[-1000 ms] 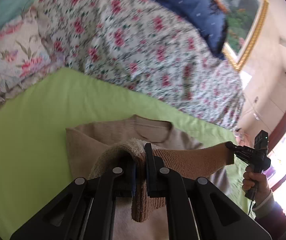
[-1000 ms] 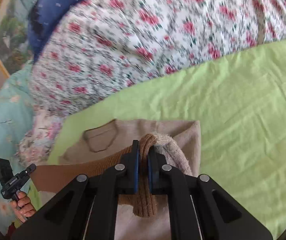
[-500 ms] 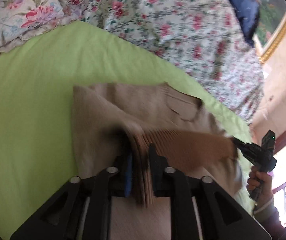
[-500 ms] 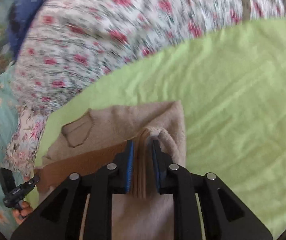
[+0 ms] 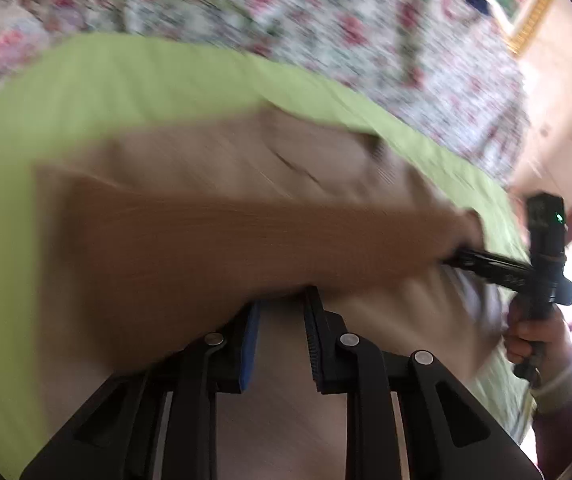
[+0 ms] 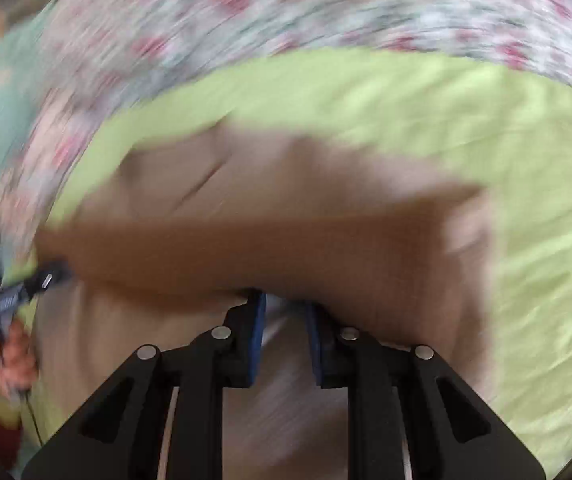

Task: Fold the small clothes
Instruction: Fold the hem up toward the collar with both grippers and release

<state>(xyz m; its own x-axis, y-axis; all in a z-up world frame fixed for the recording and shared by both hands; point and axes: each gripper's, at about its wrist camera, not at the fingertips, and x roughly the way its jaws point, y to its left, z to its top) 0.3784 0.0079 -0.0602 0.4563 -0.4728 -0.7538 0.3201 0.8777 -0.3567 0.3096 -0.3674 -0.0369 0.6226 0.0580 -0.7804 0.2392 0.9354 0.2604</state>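
A small beige knit sweater (image 5: 214,160) lies on the green sheet, its ribbed brown hem (image 5: 246,248) folded up across the body toward the collar. Both views are motion-blurred. My left gripper (image 5: 282,316) is open just behind the hem, fingers apart with nothing between them. My right gripper (image 6: 284,312) is open too, at the hem's other end (image 6: 266,248). The right gripper also shows in the left wrist view (image 5: 486,258), the left one in the right wrist view (image 6: 18,292).
The green sheet (image 5: 106,80) (image 6: 486,120) covers the bed around the sweater. A floral quilt (image 5: 306,12) (image 6: 286,8) is heaped along the far side. A framed picture (image 5: 526,12) hangs on the wall at the upper right of the left view.
Both grippers carried the hem forward over the sweater body and lowered it, then opened and let it go. The hem now lies across the sweater near the collar.
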